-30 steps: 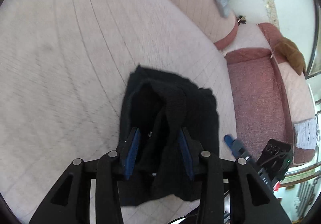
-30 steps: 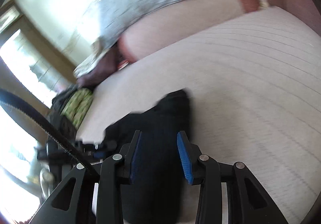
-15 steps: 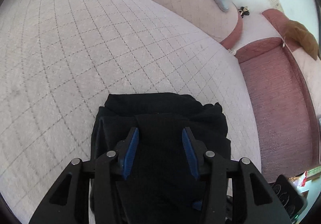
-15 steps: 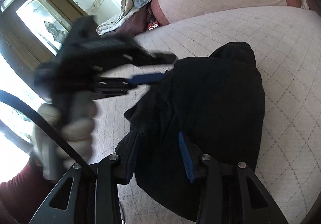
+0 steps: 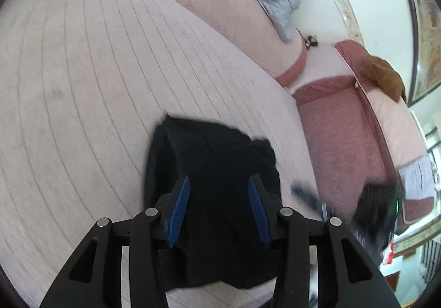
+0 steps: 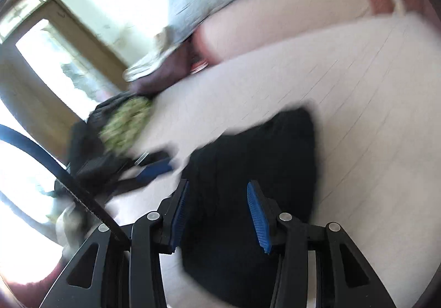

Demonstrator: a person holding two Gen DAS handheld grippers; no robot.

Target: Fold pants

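Black pants lay bundled near the quilted cushion's right edge, folding apparently done. Left gripper and right gripper hung wide apart, gripping nothing. Next: retreat or tidy.

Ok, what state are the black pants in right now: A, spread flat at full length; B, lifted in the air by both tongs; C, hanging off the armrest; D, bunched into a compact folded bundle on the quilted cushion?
D: the black pants lie as a compact bundle on the quilted cushion, with the left tongs open over them.

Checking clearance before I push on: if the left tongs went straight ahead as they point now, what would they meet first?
Most likely the black pants, bundled on the quilted cushion between the open left tongs; depth is hard to judge.
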